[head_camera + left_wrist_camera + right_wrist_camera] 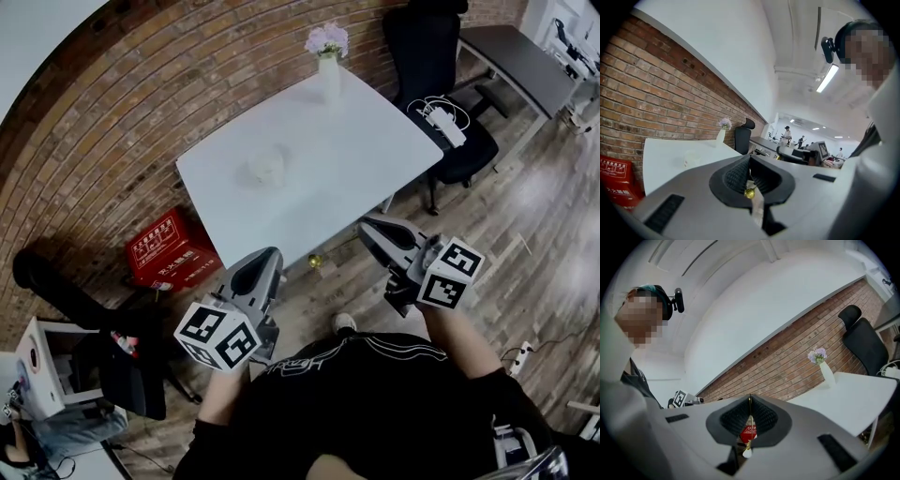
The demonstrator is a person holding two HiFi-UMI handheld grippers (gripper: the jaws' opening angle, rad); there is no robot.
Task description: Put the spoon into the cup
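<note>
A pale cup [266, 168] stands near the middle of the white table [356, 141]; in the left gripper view it is a faint cup [691, 158] on the table top. I cannot make out a spoon in any view. Both grippers are held short of the table's near edge, pointing toward it. My left gripper [267, 255] is shut with nothing between its jaws, whose ribbed pads meet at the left gripper tip [749, 156]. My right gripper [368, 226] is also shut and empty, its pads closed together at the right gripper tip [750, 397].
A white vase of lilac flowers [329, 58] stands at the table's far end. A red crate [169, 249] sits on the floor left of the table. A black office chair [441, 84] holds a power strip [443, 122]. A grey desk [525, 61] is far right.
</note>
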